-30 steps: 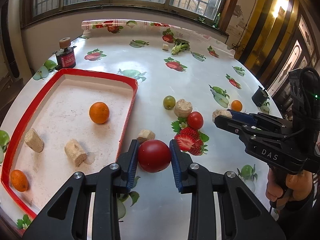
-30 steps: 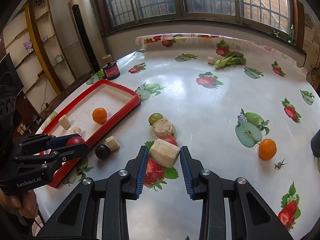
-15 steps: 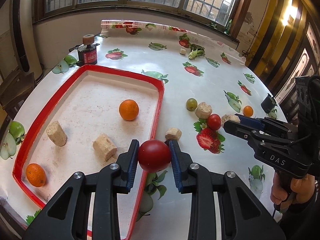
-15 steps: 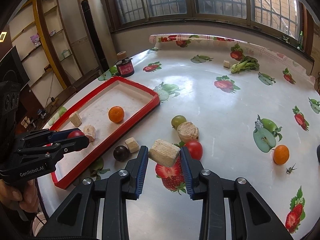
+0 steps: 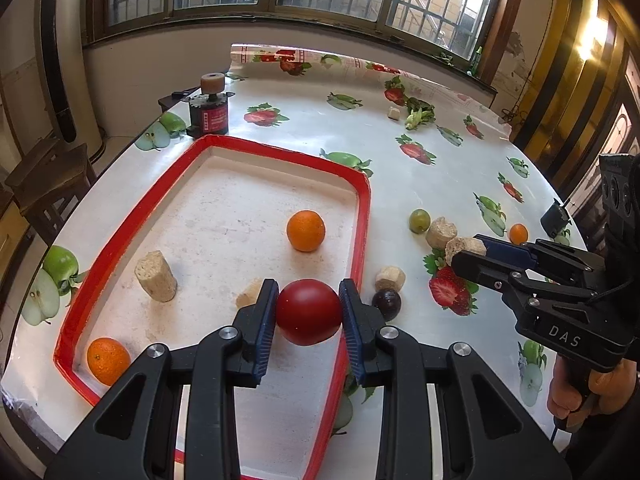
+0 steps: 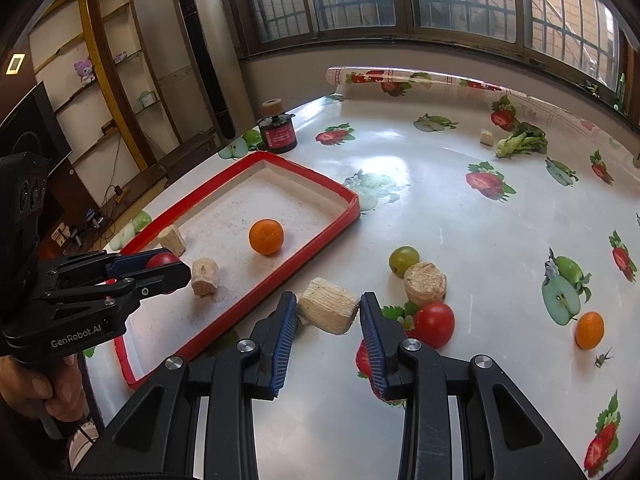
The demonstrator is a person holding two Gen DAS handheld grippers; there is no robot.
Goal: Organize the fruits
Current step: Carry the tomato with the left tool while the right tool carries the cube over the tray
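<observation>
A red tomato [image 5: 308,311] is clamped in the left tool [image 5: 308,322] above the red tray [image 5: 362,216], while a beige block [image 6: 328,311] is clamped in the right tool [image 6: 329,322].

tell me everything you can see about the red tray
The red tray is a shallow rectangle with rounded corners, a glossy red rim and a pale, speckled floor. It lies flat on the fruit-print table. Inside rest two oranges and three tan cork-like blocks. The left tongs hold a red tomato over its near right edge.

tray [image 5: 362,216] red rim, pale speckled floor | tablecloth [image 6: 460,216] white, fruit print | tomato [image 5: 309,312] deep red
</observation>
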